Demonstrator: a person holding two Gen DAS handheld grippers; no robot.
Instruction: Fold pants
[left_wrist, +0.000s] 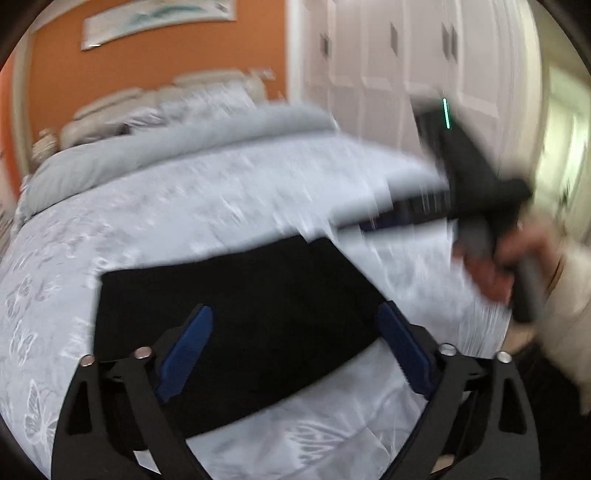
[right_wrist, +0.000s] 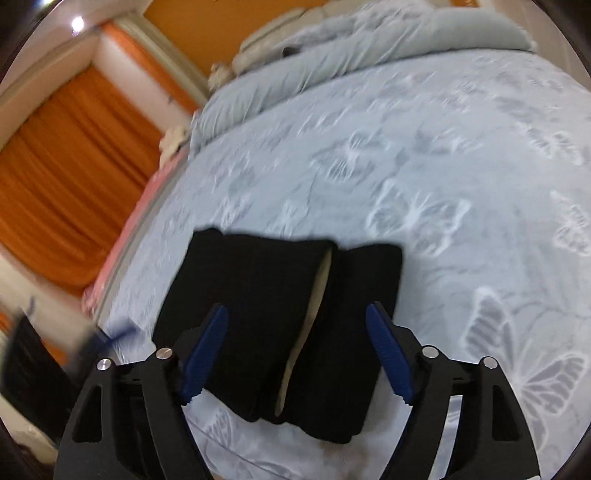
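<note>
Black pants (left_wrist: 236, 317) lie folded into a compact rectangle on the pale blue butterfly bedspread (left_wrist: 147, 221). In the right wrist view the pants (right_wrist: 258, 314) show two folded halves with a pale lining strip between them. My left gripper (left_wrist: 295, 347) is open and empty, hovering above the pants. My right gripper (right_wrist: 297, 350) is open and empty above the pants. In the left wrist view the right gripper's body (left_wrist: 480, 184) shows blurred at the right, held by a hand.
A grey duvet roll (left_wrist: 184, 147) and cream headboard (left_wrist: 166, 96) lie at the bed's far end. White wardrobe doors (left_wrist: 388, 55) stand to the right. Orange curtains (right_wrist: 62, 177) hang beyond the bed's left edge (right_wrist: 125, 236).
</note>
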